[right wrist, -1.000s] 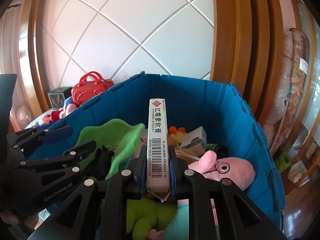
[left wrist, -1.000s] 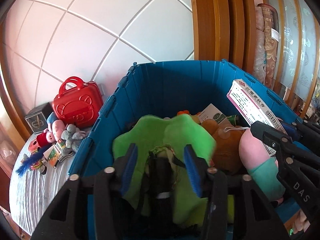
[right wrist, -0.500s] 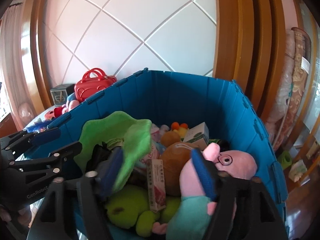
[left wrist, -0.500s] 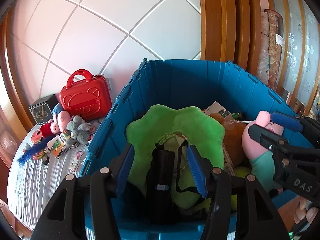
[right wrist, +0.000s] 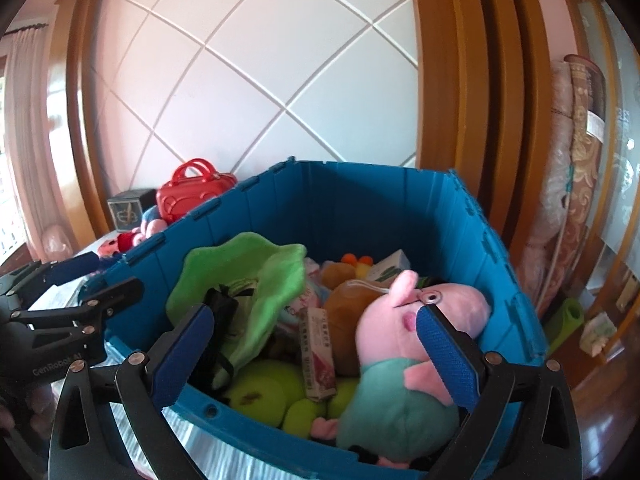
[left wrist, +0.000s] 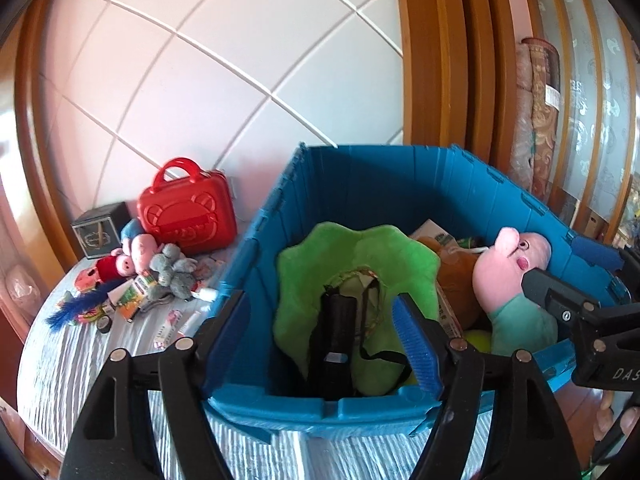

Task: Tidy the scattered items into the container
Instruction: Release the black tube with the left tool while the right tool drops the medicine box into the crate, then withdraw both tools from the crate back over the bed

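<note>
The blue bin (left wrist: 360,184) (right wrist: 352,208) holds a green plush cushion (left wrist: 360,252) (right wrist: 248,276), a black flashlight with strap (left wrist: 334,340), a pink pig plush (left wrist: 516,264) (right wrist: 404,340), a brown plush (right wrist: 348,300) and a white medicine box (right wrist: 318,356). My left gripper (left wrist: 326,332) is open and empty above the bin's near wall. My right gripper (right wrist: 316,356) is open and empty over the bin's near side. Scattered toys lie left of the bin: a grey plush (left wrist: 176,268), a small pink pig plush (left wrist: 128,256), a blue feather (left wrist: 76,308) and small packets (left wrist: 132,296).
A red toy suitcase (left wrist: 186,212) (right wrist: 192,192) and a dark square box (left wrist: 100,234) stand against the tiled wall. The items rest on a grey striped cloth (left wrist: 60,360). Wooden frame and rolled rugs (right wrist: 576,184) stand to the right.
The right gripper opened and dropped the white medicine box into the bin. The left gripper opened and let the black flashlight go. Both grippers drew back toward the near side.
</note>
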`<action>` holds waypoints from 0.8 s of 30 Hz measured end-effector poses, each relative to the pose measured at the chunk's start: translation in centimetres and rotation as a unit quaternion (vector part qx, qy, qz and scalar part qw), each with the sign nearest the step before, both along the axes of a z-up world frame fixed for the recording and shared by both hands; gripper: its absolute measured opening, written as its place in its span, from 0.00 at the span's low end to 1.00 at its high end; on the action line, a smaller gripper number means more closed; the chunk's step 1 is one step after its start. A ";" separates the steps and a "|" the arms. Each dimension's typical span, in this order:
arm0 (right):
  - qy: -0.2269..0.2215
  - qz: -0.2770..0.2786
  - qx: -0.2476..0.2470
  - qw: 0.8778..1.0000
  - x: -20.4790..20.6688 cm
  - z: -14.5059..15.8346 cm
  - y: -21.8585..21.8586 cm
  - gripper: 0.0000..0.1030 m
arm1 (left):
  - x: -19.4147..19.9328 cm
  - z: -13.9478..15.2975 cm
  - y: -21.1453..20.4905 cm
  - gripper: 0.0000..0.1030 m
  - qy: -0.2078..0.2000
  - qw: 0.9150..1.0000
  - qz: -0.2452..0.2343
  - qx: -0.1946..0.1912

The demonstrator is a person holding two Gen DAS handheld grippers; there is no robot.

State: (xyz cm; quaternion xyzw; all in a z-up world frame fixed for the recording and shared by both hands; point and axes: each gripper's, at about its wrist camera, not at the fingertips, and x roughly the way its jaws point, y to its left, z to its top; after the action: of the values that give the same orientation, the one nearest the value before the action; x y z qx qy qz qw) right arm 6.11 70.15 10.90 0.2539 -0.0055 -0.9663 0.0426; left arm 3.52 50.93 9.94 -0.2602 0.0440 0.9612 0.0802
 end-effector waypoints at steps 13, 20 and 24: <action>0.006 0.086 0.018 0.996 -1.2 0.9 -12.0 1.00 | 2.6 -0.1 -12.9 0.72 0.015 0.996 0.089 0.027; 0.005 0.117 0.031 0.993 -1.0 1.3 -23.8 1.00 | 4.1 -2.0 -25.5 0.72 0.000 0.989 0.138 0.046; -0.004 0.129 0.025 0.991 -1.5 0.1 -31.0 1.00 | 4.4 -3.5 -33.2 0.72 -0.021 0.985 0.169 0.039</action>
State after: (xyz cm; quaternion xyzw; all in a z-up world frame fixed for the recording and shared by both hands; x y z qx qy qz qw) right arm 4.61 39.12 11.02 0.2575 0.0514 -0.9514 0.1608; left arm 7.91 17.68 6.45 -0.2802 -0.0402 0.9563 -0.0728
